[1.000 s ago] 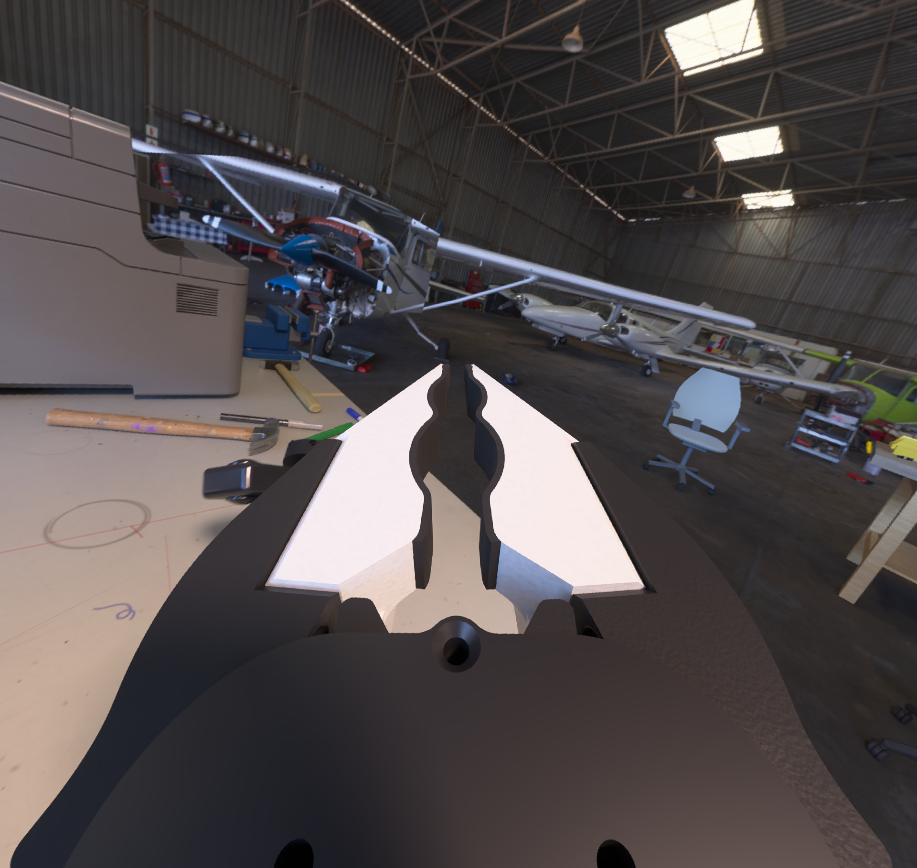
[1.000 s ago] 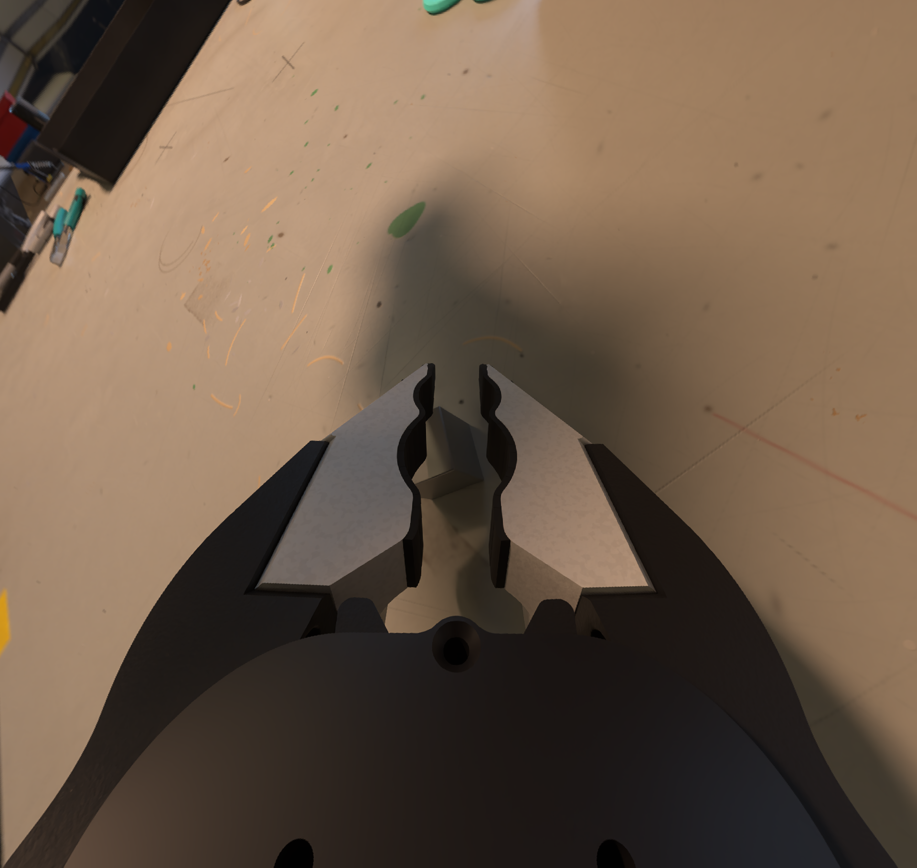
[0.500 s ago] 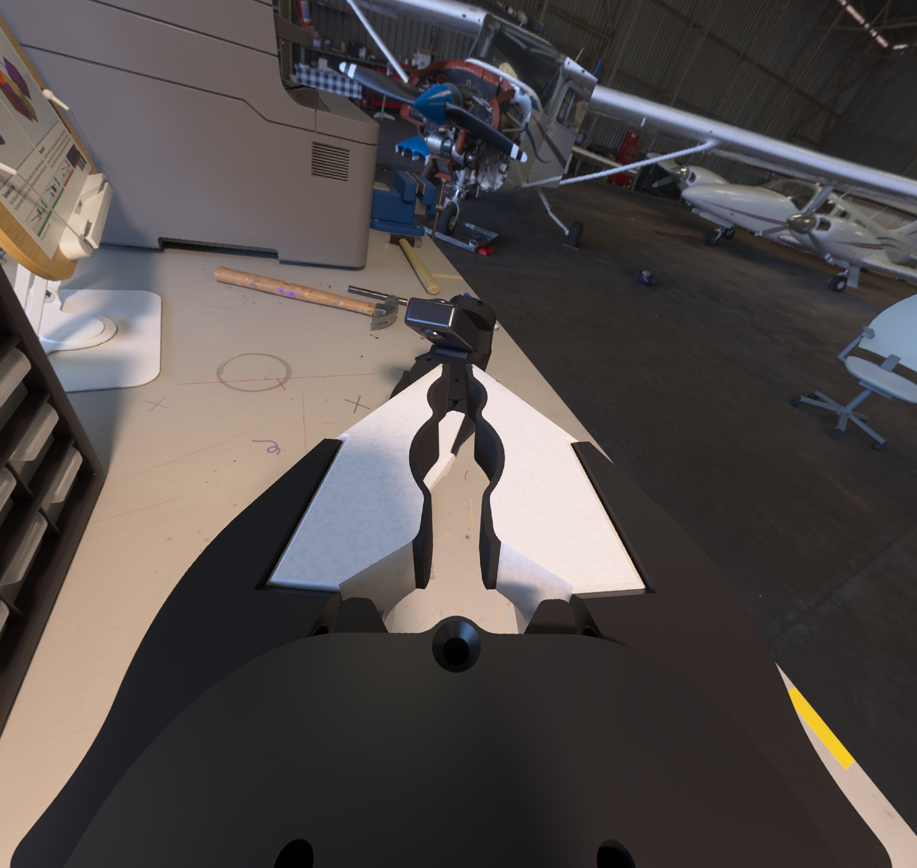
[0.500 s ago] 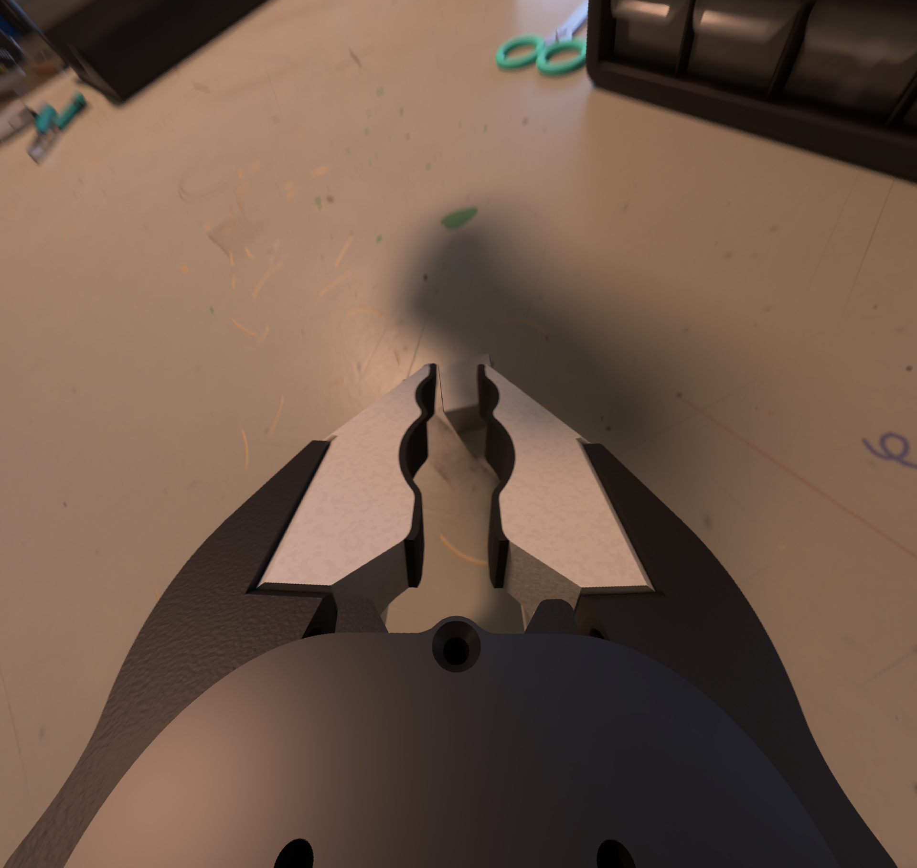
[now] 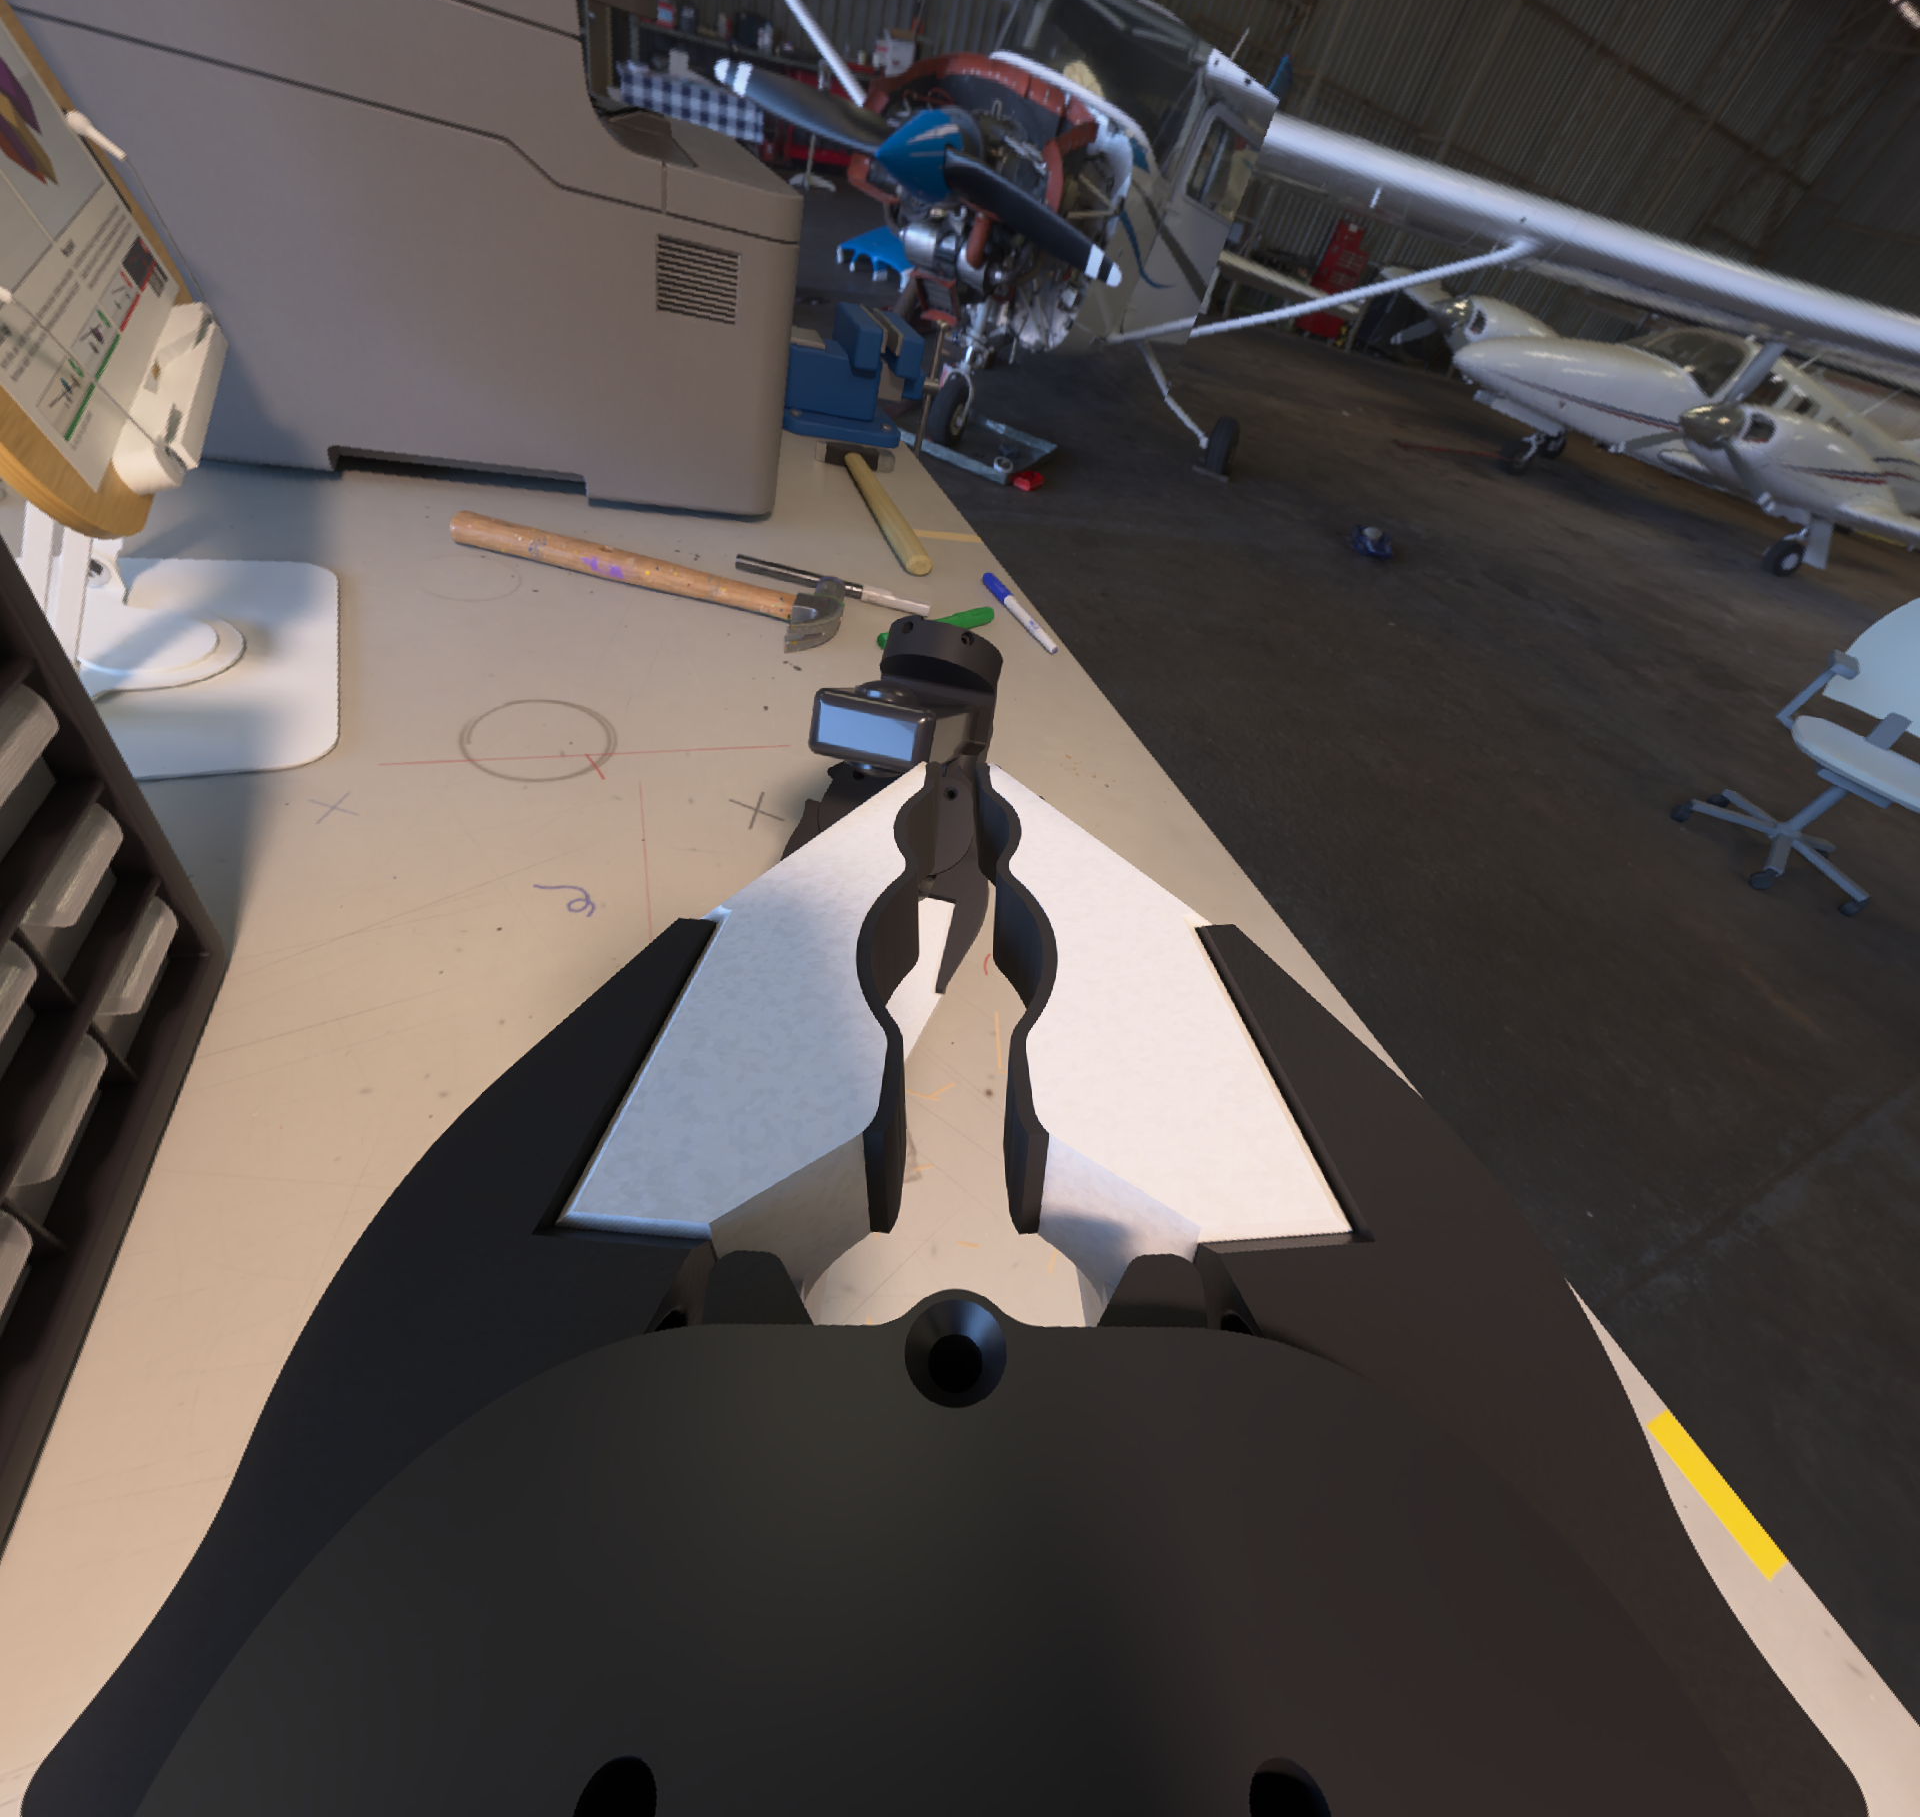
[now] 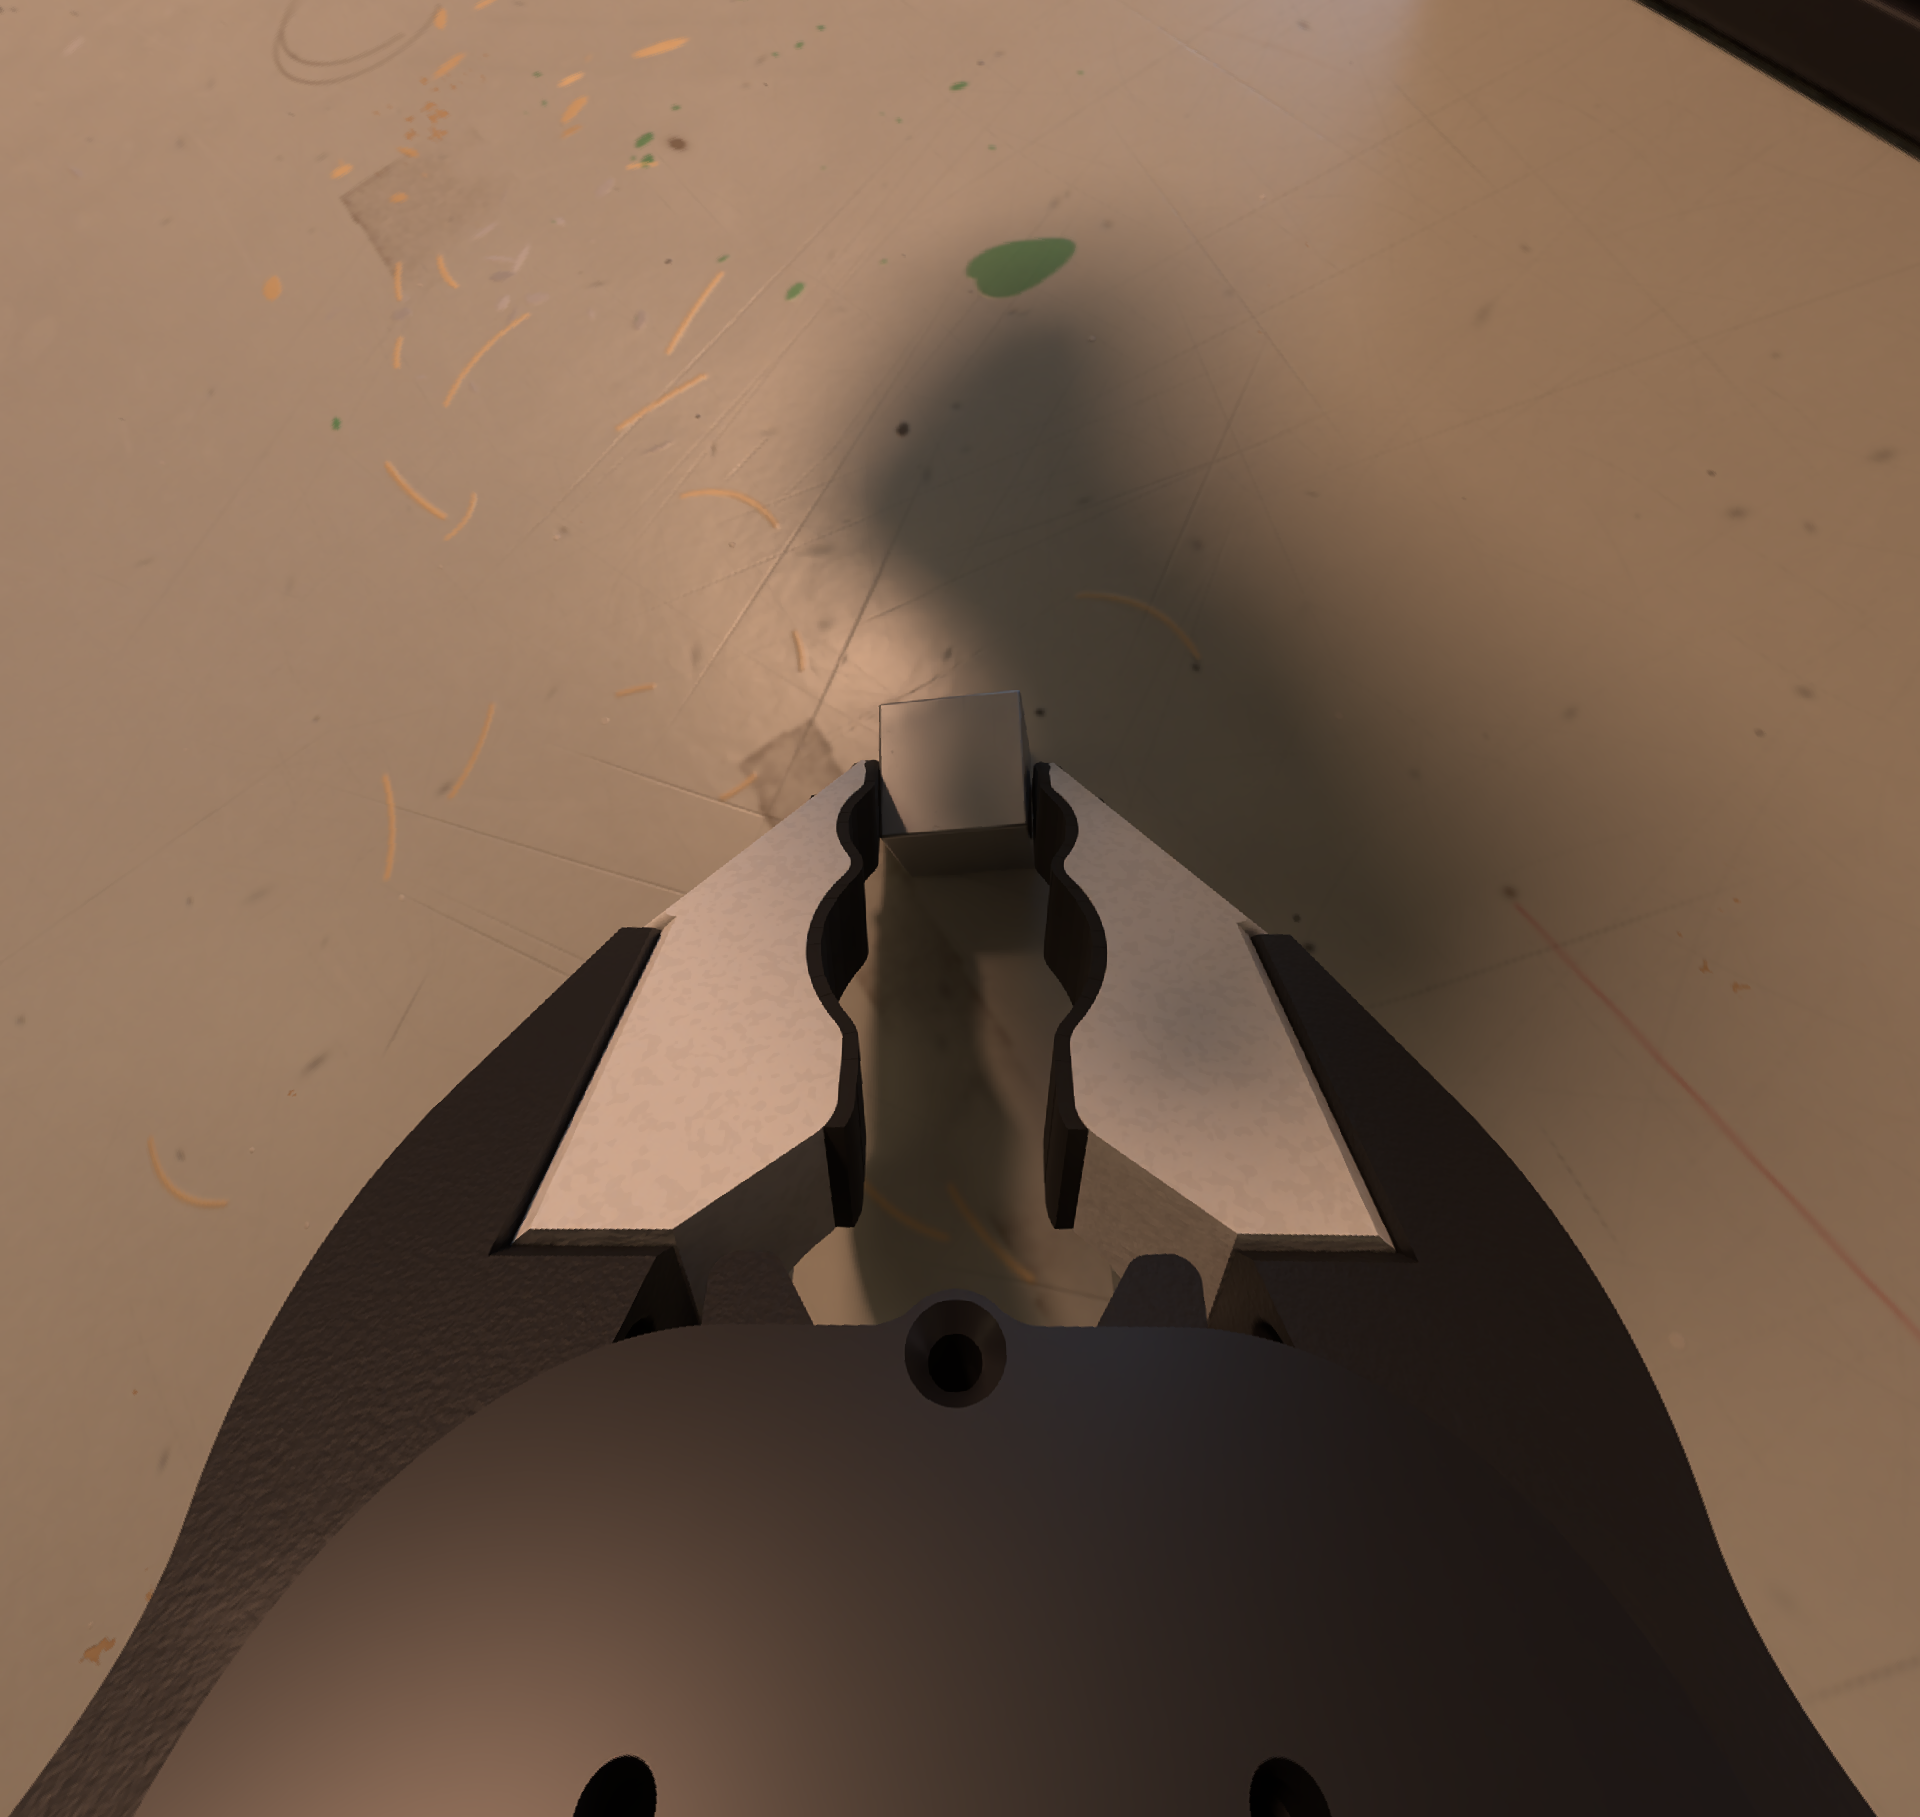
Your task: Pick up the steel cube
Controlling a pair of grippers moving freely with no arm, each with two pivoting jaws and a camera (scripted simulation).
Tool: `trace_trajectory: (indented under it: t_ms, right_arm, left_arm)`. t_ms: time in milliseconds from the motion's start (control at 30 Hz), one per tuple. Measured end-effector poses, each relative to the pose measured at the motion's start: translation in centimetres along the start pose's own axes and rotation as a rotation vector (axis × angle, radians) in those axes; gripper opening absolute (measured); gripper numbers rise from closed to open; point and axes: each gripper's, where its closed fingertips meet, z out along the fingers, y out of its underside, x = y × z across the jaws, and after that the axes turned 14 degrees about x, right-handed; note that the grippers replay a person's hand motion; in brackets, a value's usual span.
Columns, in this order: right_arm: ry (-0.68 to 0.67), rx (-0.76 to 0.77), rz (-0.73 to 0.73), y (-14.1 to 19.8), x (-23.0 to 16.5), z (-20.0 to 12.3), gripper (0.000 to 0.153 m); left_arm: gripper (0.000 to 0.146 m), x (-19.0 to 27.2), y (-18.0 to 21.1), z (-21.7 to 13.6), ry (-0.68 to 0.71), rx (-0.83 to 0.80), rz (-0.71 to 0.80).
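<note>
The right claw (image 6: 954,780) points down at the desk (image 6: 1455,417), its tips pressed against the two sides of the steel cube (image 6: 951,775), so it looks clamped on the cube. Whether the cube rests on the desk or hangs just above it is hard to tell from this angle. A dark shadow spreads over the desk beyond the cube, and a green paint blot (image 6: 1018,266) lies at the shadow's far edge. Orange scratches and small green specks mark the desk to the left. The edge of a black drawer rack (image 6: 1745,11) crosses the top right corner.

The left claw (image 5: 951,811) hovers over the desk (image 5: 364,988) near its right edge, its tips close together with a narrow gap and nothing between them. Just beyond its tips stands the right claw (image 5: 914,718), pointing downward. Farther on lie a hammer (image 5: 644,572), a blue-capped marker (image 5: 1018,612) and a green marker (image 5: 961,619). Behind them stand a large grey printer (image 5: 416,209) and a blue vise (image 5: 847,375). A small aeroplane (image 5: 1091,157) stands on the hangar floor beyond the desk, and an office chair (image 5: 1849,759) is off to the right.
</note>
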Motion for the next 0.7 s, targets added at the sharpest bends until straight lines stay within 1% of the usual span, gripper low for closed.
trace_trajectory:
  t_ms: [100, 167, 233, 300, 367, 400, 467, 567, 633, 700]
  right_arm:
    - [0.003, 0.019, 0.004, -0.2, -0.2, 0.3, 0.029]
    - [0.009, 0.062, 0.028, -0.8, -0.4, 0.3, 0.029]
    - [0.059, 0.1, 0.074, -1.1, 0.0, 0.1, 0.029]
    - [0.105, 0.104, 0.12, -1.0, 0.4, -0.1, 0.029]
    - [0.149, 0.1, 0.123, -0.8, 0.9, -0.4, 0.029]
    - [0.192, 0.093, 0.101, -0.7, 1.4, -0.7, 0.029]
    - [0.265, 0.061, -0.018, -0.6, 2.0, -1.2, 0.029]
    - [0.39, -0.025, -0.273, -0.7, 2.8, -2.0, 0.029]
    - [0.447, -0.076, -0.453, -1.1, 3.0, -2.3, 0.029]
    - [0.508, -0.124, -0.603, -1.7, 3.1, -2.6, 0.029]
  left_arm:
    - [0.006, -0.6, 0.5, 0.0, -0.026, -0.023, 0.001]
    - [0.006, -1.1, 1.0, 0.0, -0.057, -0.05, 0.005]
    - [0.006, -1.4, 1.3, -0.1, -0.078, -0.069, 0.009]
    - [0.006, -1.7, 1.5, -0.1, -0.09, -0.078, 0.01]
    - [0.006, -1.9, 1.7, -0.1, -0.101, -0.086, 0.012]
    - [0.006, -1.9, 1.8, -0.1, -0.105, -0.09, 0.013]
    - [0.006, -1.9, 1.9, 0.0, -0.108, -0.099, 0.016]
    - [0.006, -2.1, 2.2, 0.0, -0.117, -0.114, 0.025]
    - [0.006, -2.2, 2.3, 0.0, -0.123, -0.119, 0.023]
    - [0.006, -2.4, 2.5, 0.0, -0.127, -0.122, 0.018]
